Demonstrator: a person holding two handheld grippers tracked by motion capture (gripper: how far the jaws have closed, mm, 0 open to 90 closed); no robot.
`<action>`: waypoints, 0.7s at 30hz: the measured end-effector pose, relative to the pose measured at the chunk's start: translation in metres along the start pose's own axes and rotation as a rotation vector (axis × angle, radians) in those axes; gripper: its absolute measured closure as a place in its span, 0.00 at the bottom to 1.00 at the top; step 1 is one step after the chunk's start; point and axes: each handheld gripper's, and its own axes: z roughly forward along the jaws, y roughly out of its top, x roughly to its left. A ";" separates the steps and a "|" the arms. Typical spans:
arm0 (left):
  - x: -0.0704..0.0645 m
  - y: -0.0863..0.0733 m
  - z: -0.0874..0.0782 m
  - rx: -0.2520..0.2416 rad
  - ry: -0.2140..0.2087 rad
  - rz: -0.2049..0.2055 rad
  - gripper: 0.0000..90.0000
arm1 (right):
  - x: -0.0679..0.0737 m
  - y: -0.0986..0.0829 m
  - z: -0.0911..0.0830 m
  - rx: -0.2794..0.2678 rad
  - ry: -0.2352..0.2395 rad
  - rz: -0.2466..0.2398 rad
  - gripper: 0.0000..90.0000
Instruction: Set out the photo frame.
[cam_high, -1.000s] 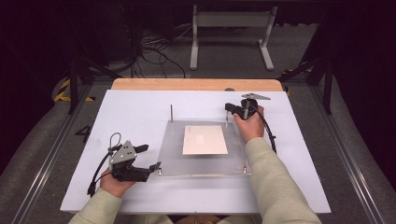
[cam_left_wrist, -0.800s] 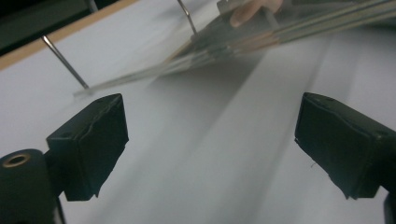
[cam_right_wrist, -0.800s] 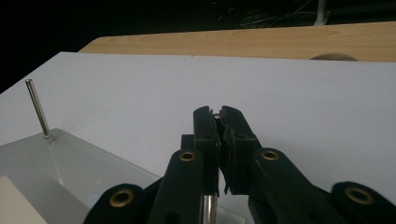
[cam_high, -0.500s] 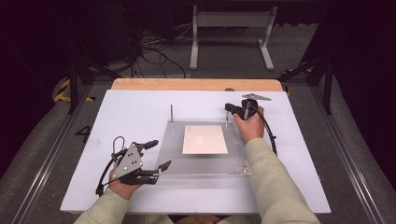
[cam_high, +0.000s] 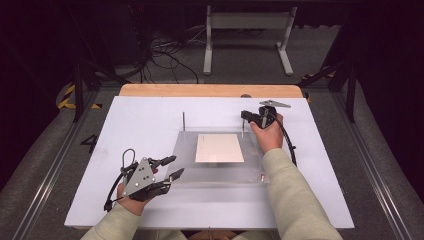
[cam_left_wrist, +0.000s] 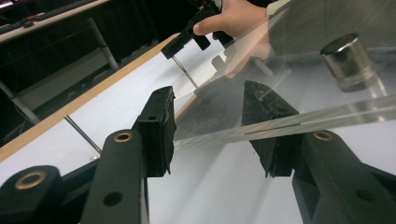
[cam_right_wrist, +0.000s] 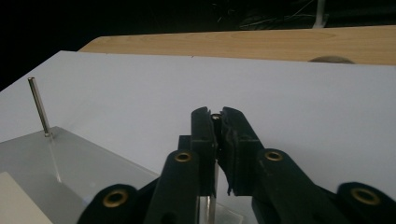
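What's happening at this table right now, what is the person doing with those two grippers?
A person works on a clear plastic plate lying on a white board. The right gripper is shut on the thin metal pin standing at the plate's far right corner. The left gripper is open at the near left edge, one of its jaws over the plate's rim. A pale card lies at the plate's middle.

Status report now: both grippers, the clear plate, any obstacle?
Left gripper open at clear plate near edge. Right gripper shut on far-right metal pin. No obstacle seen.

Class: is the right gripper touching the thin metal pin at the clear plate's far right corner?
Touching. In the right gripper view, the right gripper has its jaws shut on the thin metal pin.
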 end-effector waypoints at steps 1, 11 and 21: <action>0.001 0.001 0.000 0.005 -0.001 0.000 0.59 | -0.001 0.000 -0.001 0.002 -0.011 0.003 0.80; 0.001 0.004 0.000 0.007 0.007 -0.001 0.59 | 0.004 0.004 -0.048 0.001 0.046 -0.139 0.75; 0.002 0.006 -0.001 0.018 0.007 0.001 0.59 | 0.022 -0.006 -0.115 -0.049 0.108 -0.216 0.66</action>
